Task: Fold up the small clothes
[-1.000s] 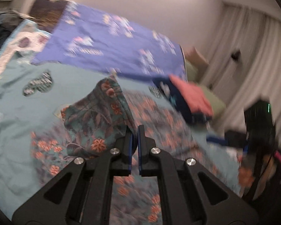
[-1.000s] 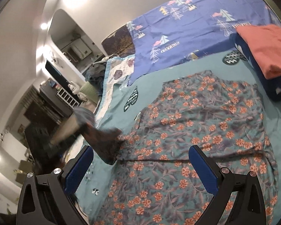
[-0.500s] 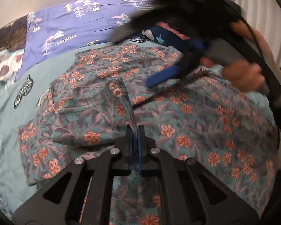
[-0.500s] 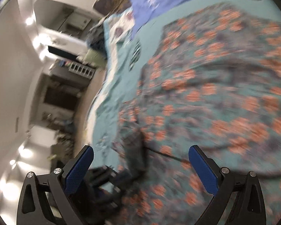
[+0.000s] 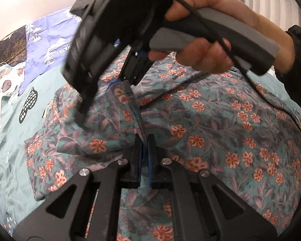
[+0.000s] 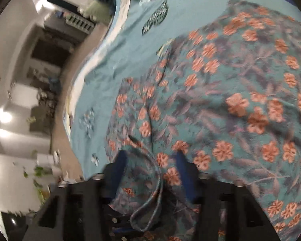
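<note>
Spreading across the bed (image 5: 8, 144) with its teal sheet lies the flowered garment (image 5: 220, 124), one edge folded up into a ridge down its middle. Behind it sits a purple blanket (image 5: 48, 40). The right tool (image 6: 150, 160), gripped by a hand (image 5: 208, 46), stands partly open with a hem of the cloth between its blue pads. The left tool (image 5: 144, 146) is pinched tight on the folded edge.
</note>
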### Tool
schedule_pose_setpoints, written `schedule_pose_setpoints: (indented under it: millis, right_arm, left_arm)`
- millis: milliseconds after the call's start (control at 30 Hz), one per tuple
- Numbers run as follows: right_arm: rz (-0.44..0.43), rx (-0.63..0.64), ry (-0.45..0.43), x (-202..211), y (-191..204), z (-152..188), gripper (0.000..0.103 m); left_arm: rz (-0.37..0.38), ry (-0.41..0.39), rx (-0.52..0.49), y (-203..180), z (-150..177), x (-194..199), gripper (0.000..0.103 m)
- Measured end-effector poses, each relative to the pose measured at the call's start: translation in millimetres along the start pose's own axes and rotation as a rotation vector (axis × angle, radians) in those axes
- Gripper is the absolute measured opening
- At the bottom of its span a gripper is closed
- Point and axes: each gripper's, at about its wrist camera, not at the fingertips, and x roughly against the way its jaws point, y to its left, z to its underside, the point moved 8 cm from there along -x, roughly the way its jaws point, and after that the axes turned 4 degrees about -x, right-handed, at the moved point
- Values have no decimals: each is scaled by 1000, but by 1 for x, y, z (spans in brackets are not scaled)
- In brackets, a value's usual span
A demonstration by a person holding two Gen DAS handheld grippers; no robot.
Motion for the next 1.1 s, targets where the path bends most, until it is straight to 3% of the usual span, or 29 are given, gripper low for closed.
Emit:
schedule_pose_setpoints:
  millis: [33, 67, 200, 400, 600, 733, 867, 1100]
  right_arm:
    - [23, 10, -10, 0, -1, 0, 17]
    - [37, 15, -32, 1, -1, -1, 7]
    - [17, 7, -163, 25, 4, -5, 3]
    - [-54, -16, -366, 114, 10, -10, 3]
    - [-1, 5, -525, 203, 10, -4, 3]
    - [65, -29, -601, 248, -13, 14, 3]
    - [127, -76, -625, 271, -42, 25, 4]
    - [128, -136, -641, 289, -80, 37, 4]
  left_arm:
    - [-3, -1, 3, 0, -1, 1, 4]
    - [-14, -6, 10, 1, -2, 2, 4]
    - [-86, -69, 56, 11, -19, 16, 4]
    - [-193, -183, 96, 14, -76, 44, 4]
    - [-225, -296, 98, -7, -150, 51, 4]
    - [-161, -323, 109, -29, -179, 41, 4]
    - [-119, -327, 107, -53, -194, 30, 4]
    - [-44, -299, 152, -76, -203, 4, 4]
